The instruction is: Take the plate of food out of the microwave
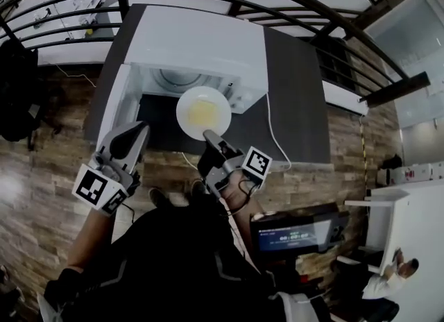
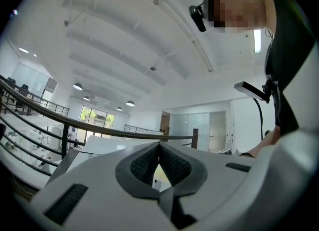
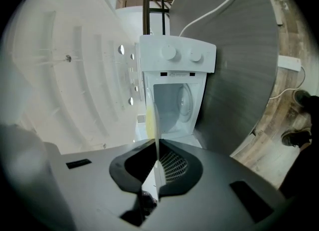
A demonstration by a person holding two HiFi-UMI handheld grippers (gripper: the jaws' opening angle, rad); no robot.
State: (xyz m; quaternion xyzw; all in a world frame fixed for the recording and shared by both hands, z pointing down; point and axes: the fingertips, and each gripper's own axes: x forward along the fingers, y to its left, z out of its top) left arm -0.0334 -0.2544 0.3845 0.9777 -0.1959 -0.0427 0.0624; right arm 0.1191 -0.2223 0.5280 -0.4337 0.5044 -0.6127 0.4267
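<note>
The right gripper (image 3: 157, 150) has its jaws pressed almost together on the near rim of the plate of food (image 3: 151, 118), which shows edge-on as a thin pale line running up between the pads. In the head view the plate is white with a yellow heap of food in its middle. It hangs roughly level in front of the microwave (image 1: 201, 43), outside the cavity and over the dark desk (image 1: 295, 98), apparently carried by the grip alone. The cavity behind it looks empty apart from its turntable, and the door (image 1: 114, 102) stands swung out to the left. The left gripper (image 1: 128, 140) hangs back near the person's body, jaws closed on nothing. By this showing the plate is already out of the microwave. What seems left is to set it down on the desk, and perhaps to shut the door.
</note>
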